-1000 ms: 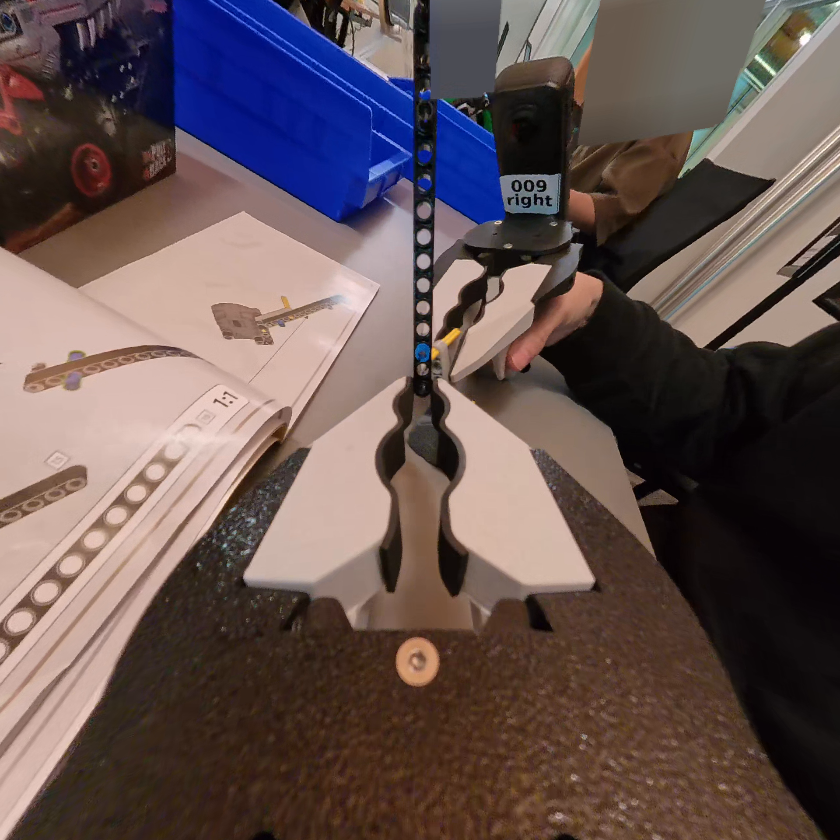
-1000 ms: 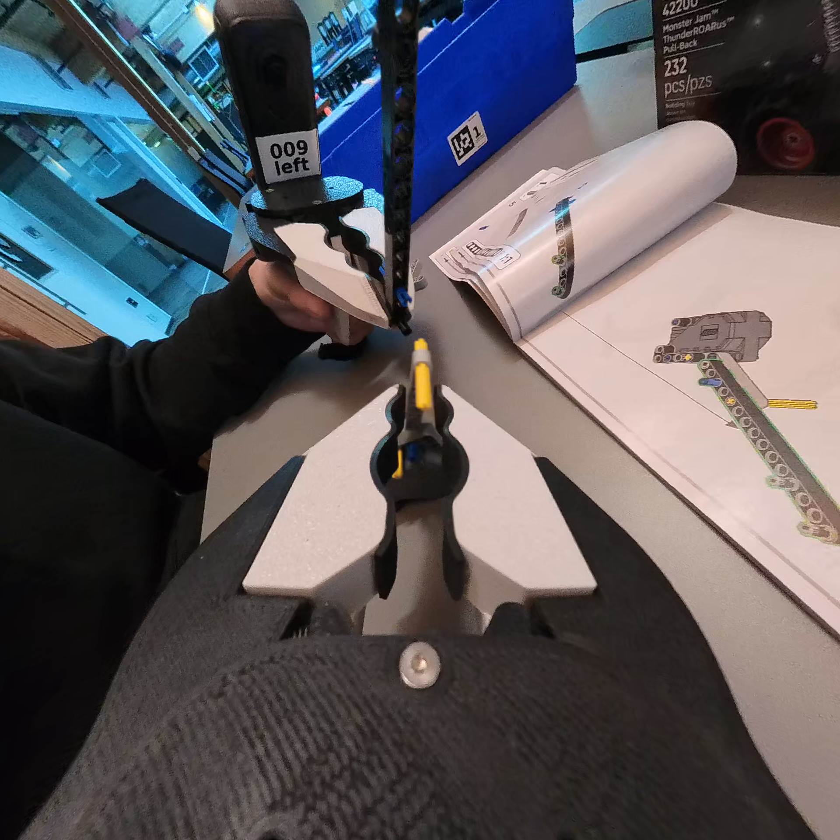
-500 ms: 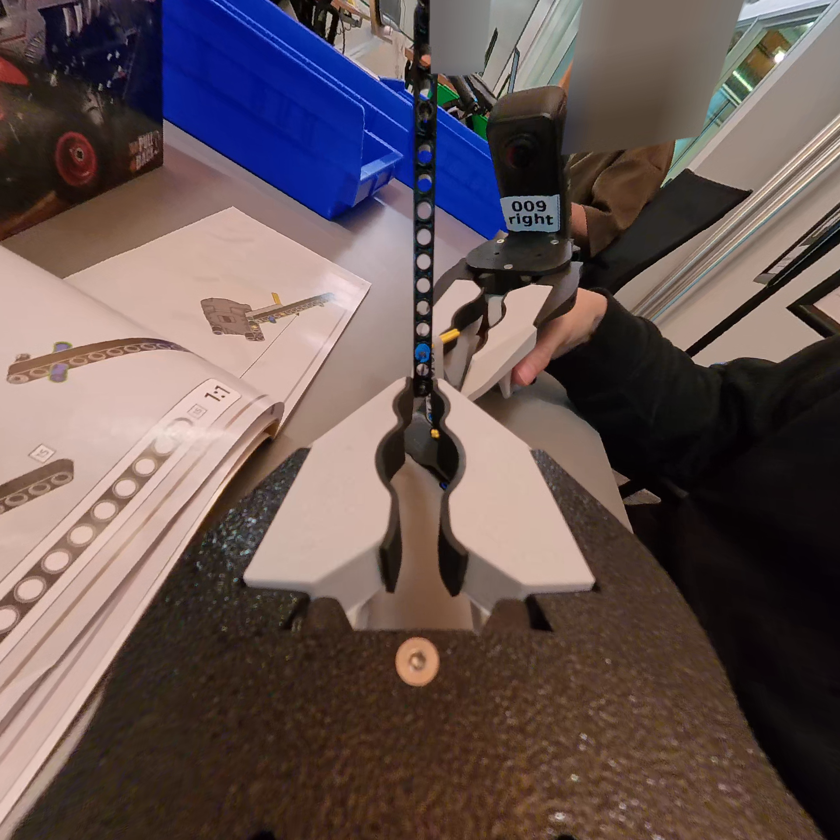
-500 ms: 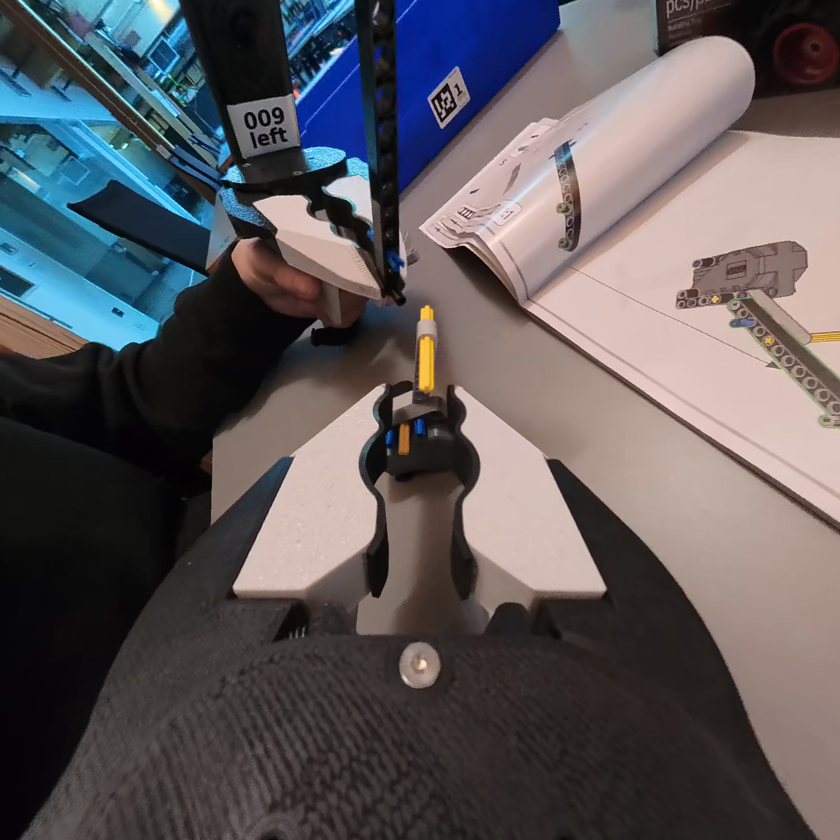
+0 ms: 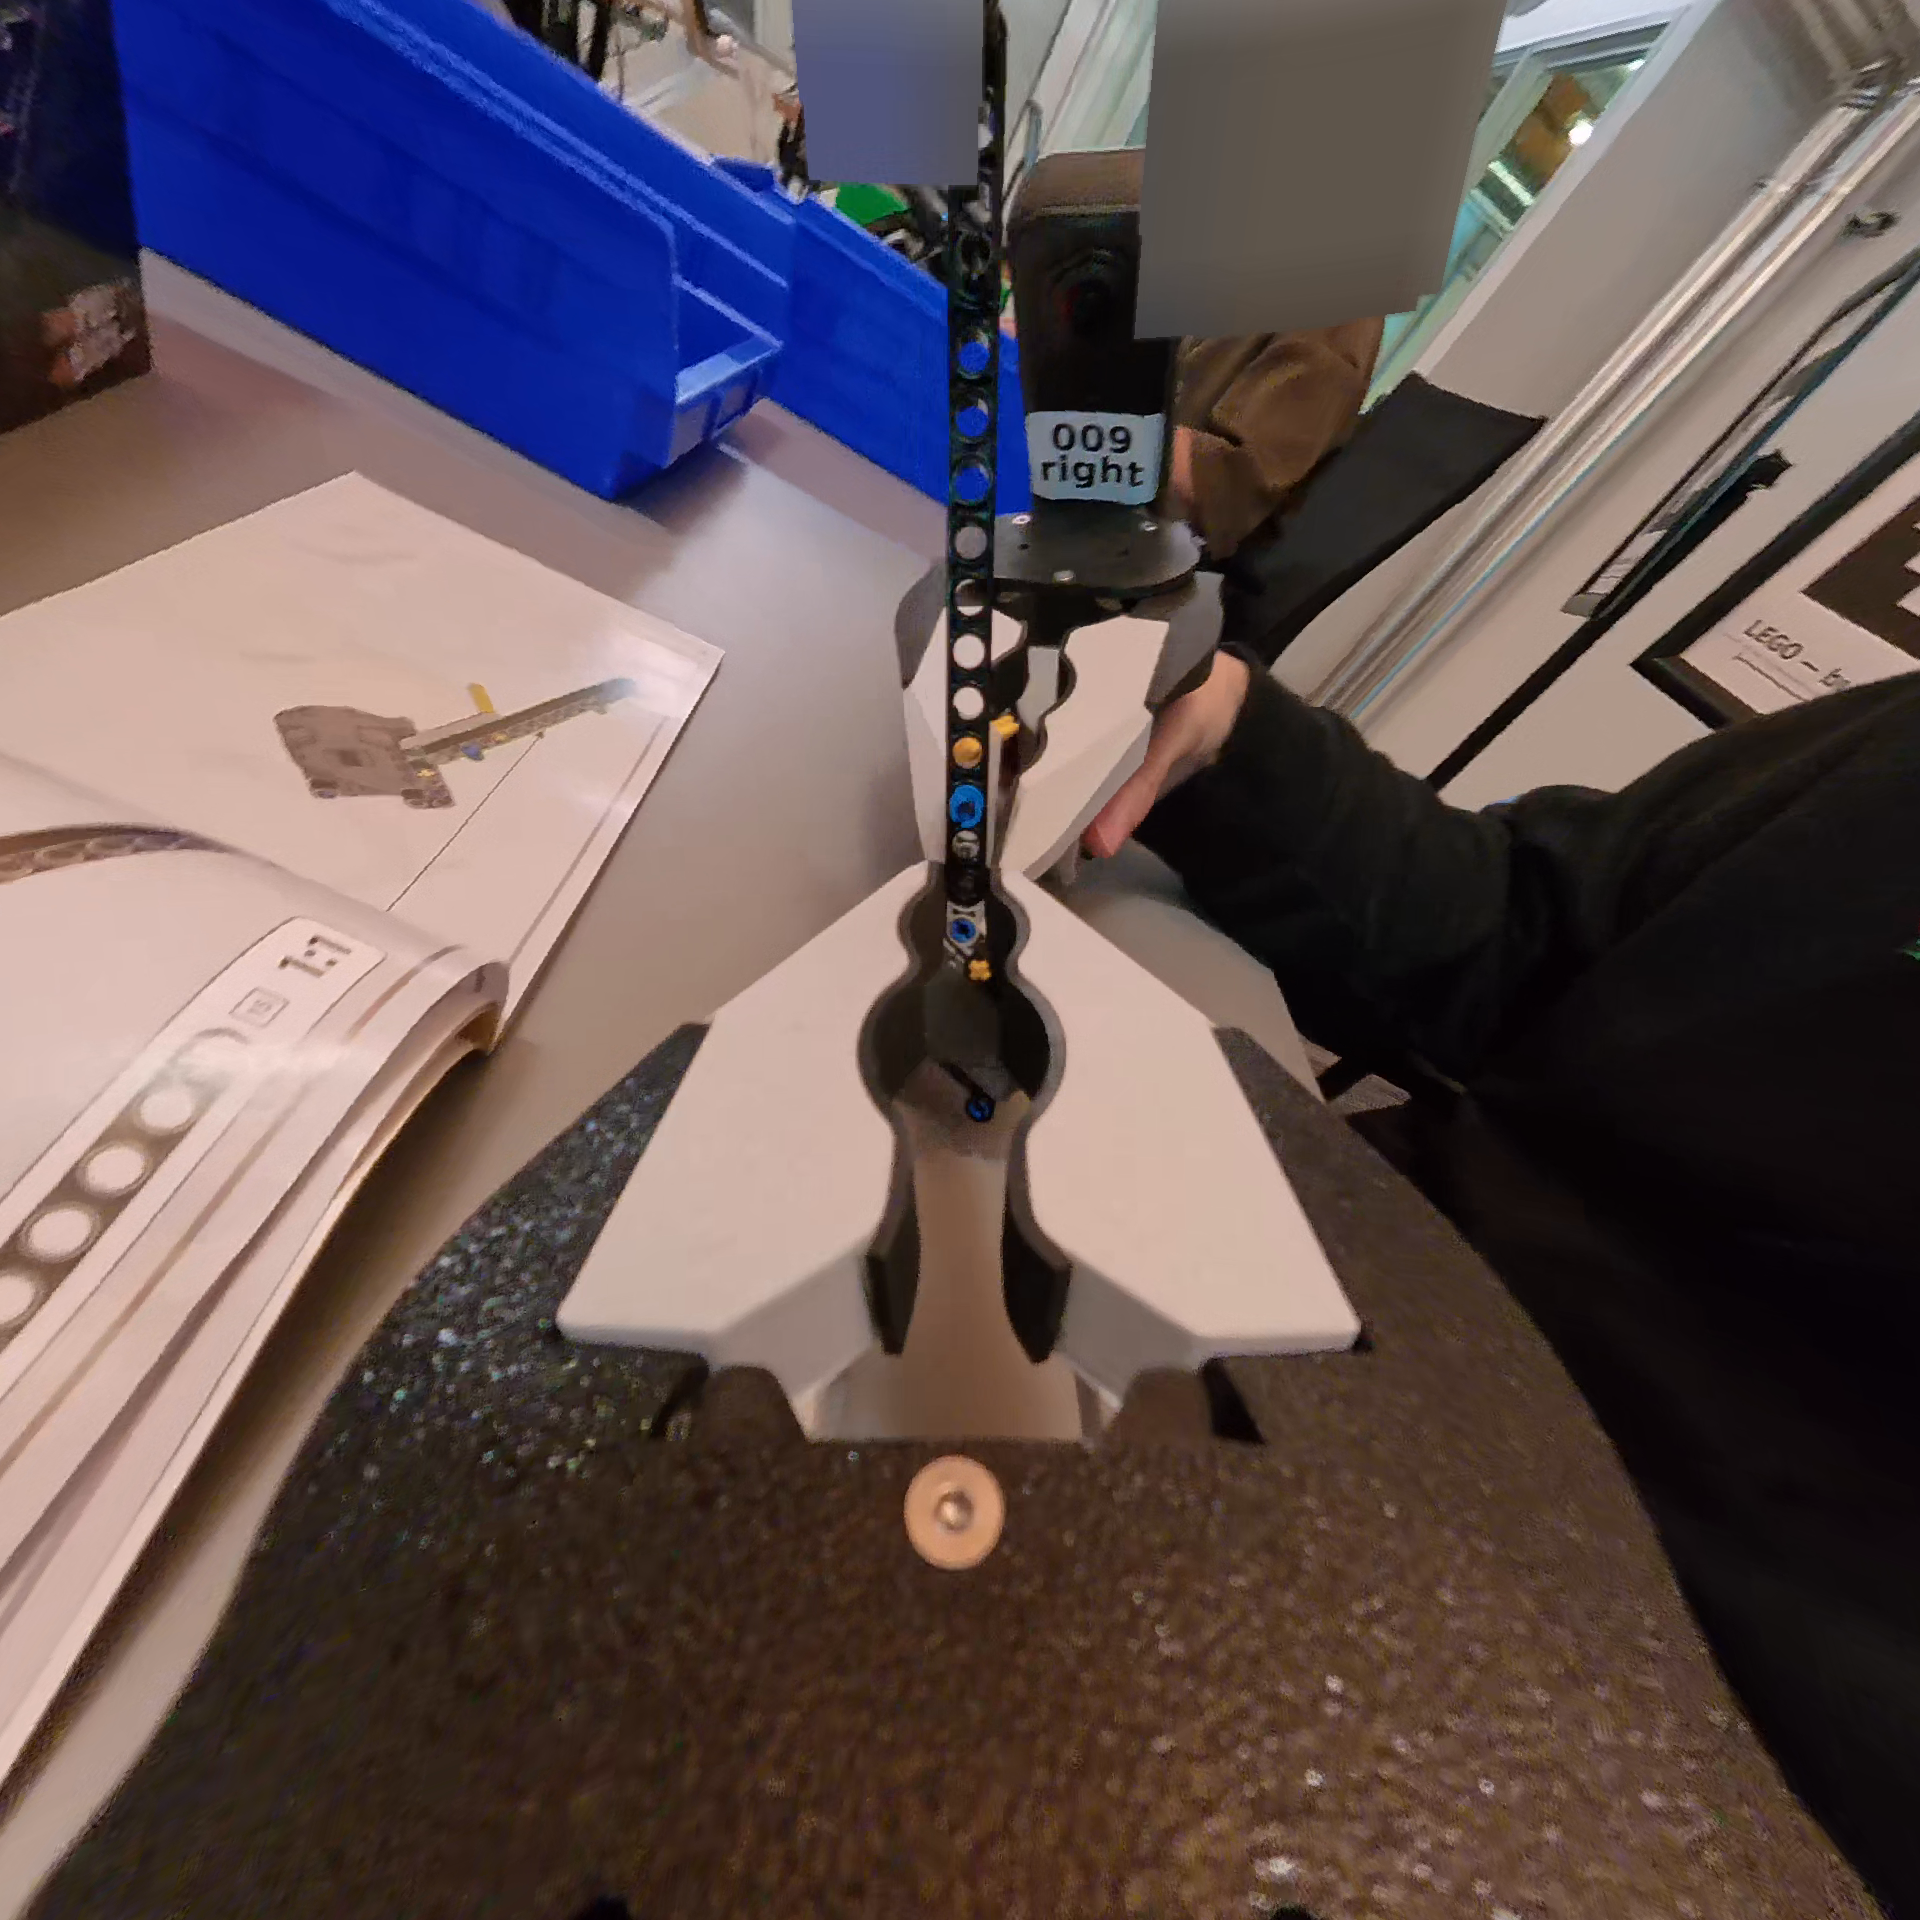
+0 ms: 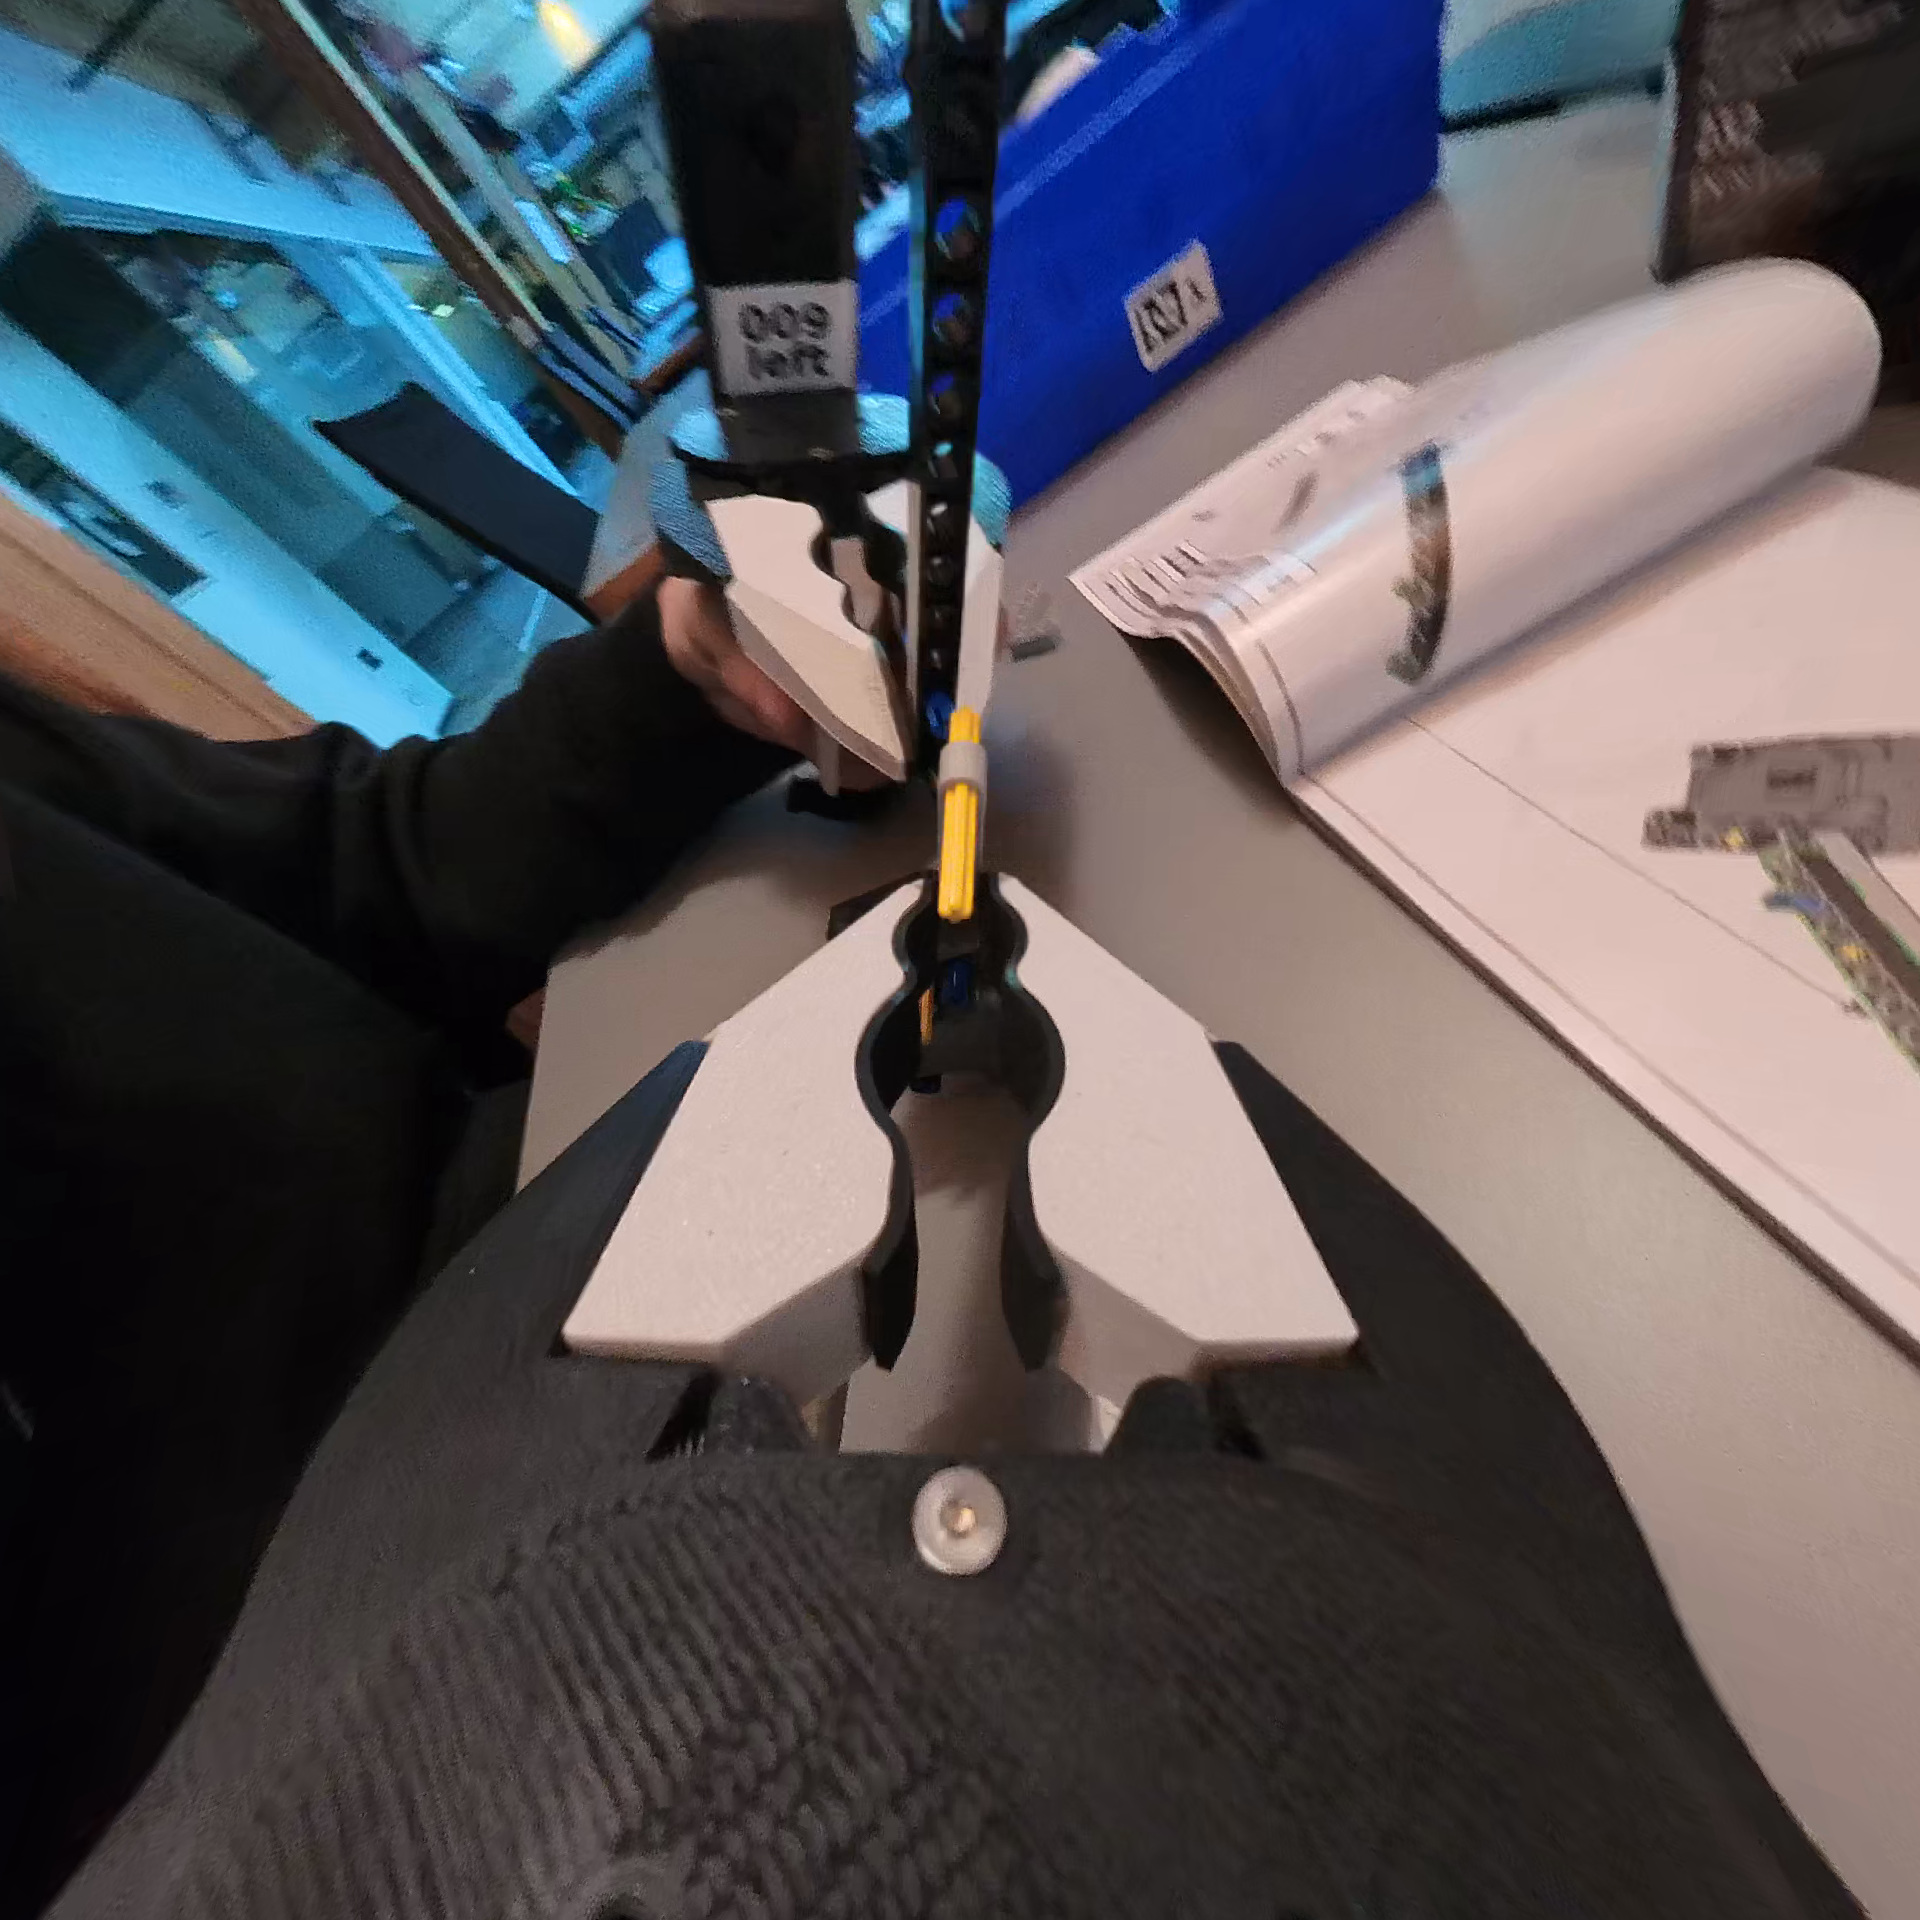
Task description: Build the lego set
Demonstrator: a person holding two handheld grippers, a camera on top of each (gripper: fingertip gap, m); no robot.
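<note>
My left gripper (image 5: pixel 966 896) is shut on the lower end of a long black beam (image 5: pixel 971 540) with a row of holes, held upright above the table. A blue pin (image 5: pixel 966 803) sits in one of its low holes. My right gripper (image 6: pixel 956 896) is shut on a yellow axle (image 6: pixel 958 842) with a grey bush (image 6: pixel 961 766) near its tip. The axle points at the beam (image 6: pixel 951 312), and its tip meets the beam just above the left gripper (image 6: pixel 914 686). In the left wrist view the axle's yellow end (image 5: pixel 967 750) shows in a hole above the blue pin, with the right gripper (image 5: pixel 1023 727) right behind the beam.
An open instruction booklet (image 5: pixel 312 831) lies on the grey table (image 5: pixel 790 644); it is to the right in the right wrist view (image 6: pixel 1558 644). Blue bins (image 5: pixel 416 208) and the dark set box (image 6: pixel 1787 135) stand at the back. Black sleeves (image 5: pixel 1558 987) reach in from the table's edge.
The right gripper has moved forward to the beam. The yellow axle's tip, apart from the beam before, now sits at a hole above the blue pin. The left gripper still holds the beam upright.
</note>
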